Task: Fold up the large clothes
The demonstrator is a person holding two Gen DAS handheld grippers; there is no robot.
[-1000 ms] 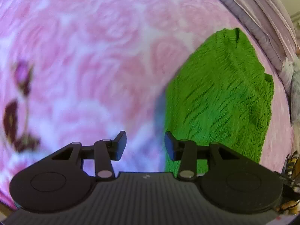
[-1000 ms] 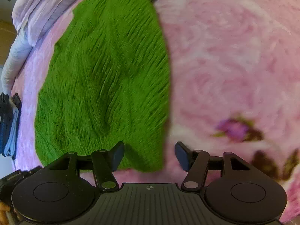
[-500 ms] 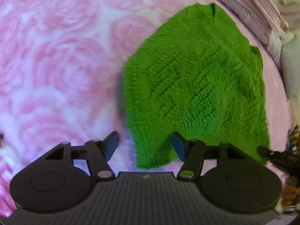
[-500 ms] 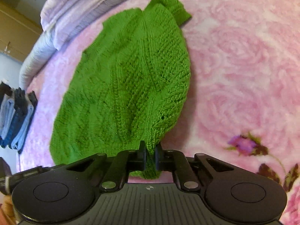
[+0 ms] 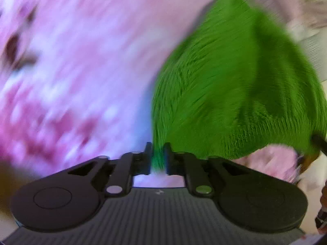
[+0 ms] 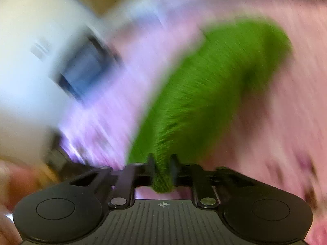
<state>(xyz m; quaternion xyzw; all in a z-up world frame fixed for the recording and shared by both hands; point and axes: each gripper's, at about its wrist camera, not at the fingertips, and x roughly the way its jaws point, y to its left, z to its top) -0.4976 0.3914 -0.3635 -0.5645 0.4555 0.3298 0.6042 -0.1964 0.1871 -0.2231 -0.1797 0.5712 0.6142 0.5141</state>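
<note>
1. Pinching is seen at both grippers: the left gripper is pressed together on a bunched edge of the green knitted sweater, and the right gripper is likewise clamped on a tuft of the same knit.
2. The sweater is stretched from the two grips out over the pink rose-patterned blanket; its far end is seen toward the blanket's far edge, while the near hem appears raised off the surface.
3. Heavy blur is present in both views, so creases and the sweater's exact outline cannot be told.
4. The task is judged to be at an early fold: an edge is gripped and raised, but no finished, compact fold is shown.
5. Laying the raised edge over and flattening it is judged to be left.
6. No container can be made out.
</note>
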